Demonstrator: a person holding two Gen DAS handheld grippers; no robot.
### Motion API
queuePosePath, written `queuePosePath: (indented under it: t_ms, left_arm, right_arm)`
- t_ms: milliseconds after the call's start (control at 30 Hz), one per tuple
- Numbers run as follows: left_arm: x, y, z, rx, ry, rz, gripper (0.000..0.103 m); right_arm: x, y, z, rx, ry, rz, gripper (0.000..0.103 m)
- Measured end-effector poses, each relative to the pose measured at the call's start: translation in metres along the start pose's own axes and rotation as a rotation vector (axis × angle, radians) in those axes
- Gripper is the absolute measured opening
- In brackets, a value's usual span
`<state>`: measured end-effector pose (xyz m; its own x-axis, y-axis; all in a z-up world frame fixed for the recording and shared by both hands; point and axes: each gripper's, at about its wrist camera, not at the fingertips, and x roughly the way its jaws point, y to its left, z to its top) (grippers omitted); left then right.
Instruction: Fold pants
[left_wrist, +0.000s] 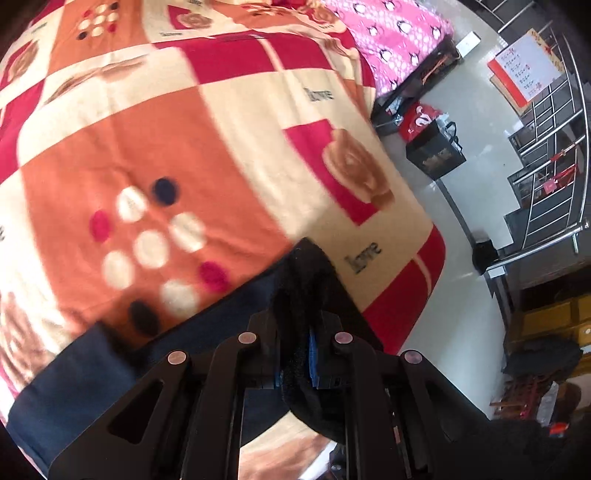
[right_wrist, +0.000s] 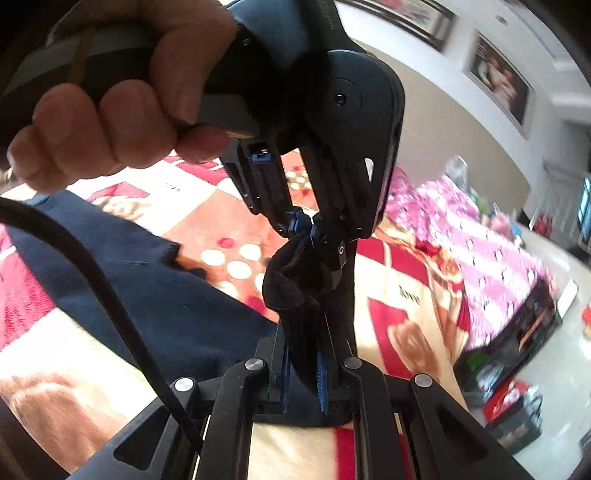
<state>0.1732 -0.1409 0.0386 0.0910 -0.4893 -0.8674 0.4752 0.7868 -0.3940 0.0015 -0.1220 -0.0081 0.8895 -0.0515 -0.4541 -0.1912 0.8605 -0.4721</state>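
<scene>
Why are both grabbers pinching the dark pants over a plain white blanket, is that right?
Not quite. Both the left gripper and right gripper do pinch the pants, but the blanket isn't plain white: the left wrist view shows orange, red and cream patches with dots.

The pants lie spread across the blanket on the bed, running off to the left in both wrist views. One end of the pants is lifted off the blanket, pinched between the jaws of the left gripper above and of the right gripper just below it. A second bed lies beyond the blanket's far edge. On the floor beside the beds stands a bag, with a staircase further right.
</scene>
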Motion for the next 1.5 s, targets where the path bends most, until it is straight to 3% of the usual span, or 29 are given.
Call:
queuePosePath:
  t_ms: [300, 633, 700, 733, 767, 833, 900, 967, 1033, 1100, 1167, 1200, 1233, 1300, 1367, 1500]
  left_arm:
    - [-0.027, 0.099, -0.050, -0.144, -0.050, -0.019, 0.009]
    - [-0.025, 0.149, -0.083, -0.203, -0.090, -0.076, 0.010]
    - [-0.019, 0.154, -0.087, -0.211, -0.097, -0.057, 0.023]
    - [-0.017, 0.157, -0.088, -0.217, -0.098, -0.037, 0.034]
    - [-0.015, 0.159, -0.090, -0.223, -0.103, -0.038, 0.034]
    - [-0.018, 0.165, -0.092, -0.241, -0.121, -0.058, 0.035]
    - [-0.029, 0.170, -0.094, -0.271, -0.151, -0.019, 0.037]
    - [-0.044, 0.170, -0.095, -0.291, -0.199, 0.053, 0.041]
    - [-0.065, 0.161, -0.098, -0.309, -0.271, 0.087, 0.041]
    - [-0.078, 0.146, -0.100, -0.308, -0.343, 0.035, 0.042]
    - [-0.083, 0.126, -0.103, -0.302, -0.420, -0.025, 0.056]
    - [-0.079, 0.116, -0.104, -0.299, -0.453, -0.041, 0.057]
    - [-0.073, 0.113, -0.103, -0.299, -0.463, -0.040, 0.057]
    - [-0.043, 0.111, -0.102, -0.328, -0.409, -0.050, 0.057]
    - [-0.016, 0.118, -0.107, -0.386, -0.342, 0.003, 0.055]
    - [-0.009, 0.108, -0.133, -0.319, -0.454, 0.119, 0.050]
  right_arm:
    - [0.004, 0.091, 0.045, -0.153, 0.007, 0.132, 0.010]
    - [0.017, 0.144, 0.052, -0.256, 0.066, 0.175, 0.010]
    - [0.024, 0.147, 0.049, -0.272, 0.088, 0.173, 0.011]
    - [0.027, 0.150, 0.047, -0.280, 0.108, 0.176, 0.016]
    - [0.031, 0.152, 0.044, -0.285, 0.130, 0.185, 0.023]
    - [0.028, 0.152, 0.041, -0.286, 0.123, 0.178, 0.024]
    - [0.017, 0.146, 0.042, -0.239, 0.119, 0.217, 0.033]
    - [0.005, 0.129, 0.044, -0.145, 0.089, 0.268, 0.050]
    - [-0.011, 0.101, 0.043, -0.020, 0.041, 0.293, 0.051]
    - [-0.018, 0.073, 0.036, 0.075, 0.011, 0.291, 0.052]
    - [-0.016, 0.036, 0.023, 0.202, 0.026, 0.265, 0.053]
    - [-0.009, 0.019, 0.017, 0.255, 0.044, 0.239, 0.053]
    - [-0.001, -0.002, 0.005, 0.322, 0.077, 0.201, 0.053]
    - [0.009, -0.023, -0.009, 0.390, 0.125, 0.192, 0.053]
    - [0.016, -0.044, -0.024, 0.448, 0.131, 0.247, 0.053]
    - [0.021, -0.066, -0.034, 0.466, 0.120, 0.332, 0.053]
